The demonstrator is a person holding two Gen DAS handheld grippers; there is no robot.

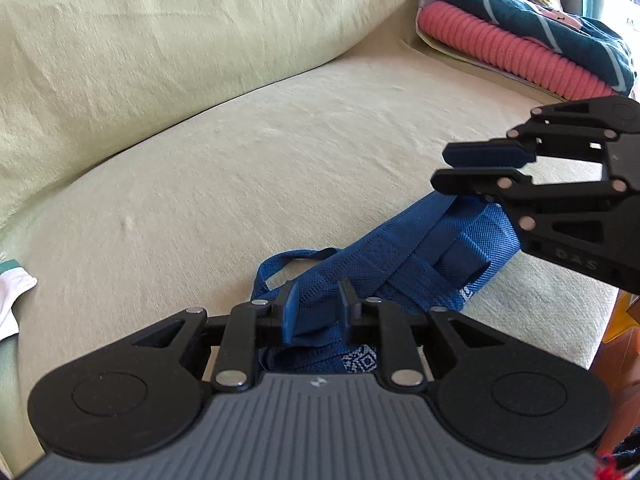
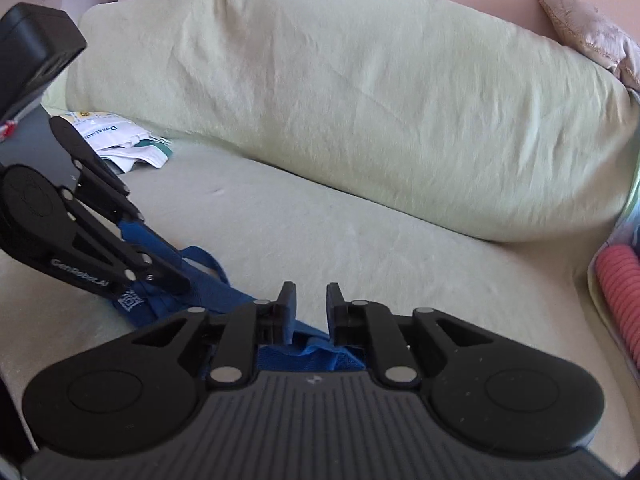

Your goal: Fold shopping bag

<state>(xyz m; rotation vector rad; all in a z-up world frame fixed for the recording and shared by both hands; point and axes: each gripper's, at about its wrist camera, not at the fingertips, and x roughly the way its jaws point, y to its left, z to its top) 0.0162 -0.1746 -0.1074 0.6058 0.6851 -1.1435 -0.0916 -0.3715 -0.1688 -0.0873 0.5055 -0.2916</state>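
Left claw (image 1: 316, 304) clamps shopping bag (image 1: 404, 248).

bag: blue woven shopping bag (image 1: 404, 256), gathered into a long narrow bundle; strap loop (image 1: 288, 264) spilling out to one side | pose: lying slantwise, near end lifted | place: pale green sofa seat | mark: white patterned patch at near end

Pale green sofa seat (image 1: 280, 152) with a large matching back cushion (image 2: 360, 100) resting along its rear. At one end, a stack of folded textiles: pink ribbed roll (image 1: 516, 56) below a dark teal blanket (image 1: 540, 20). At the other end, white printed bag (image 2: 120, 140). Beige pillow (image 2: 588, 28) behind cushion.
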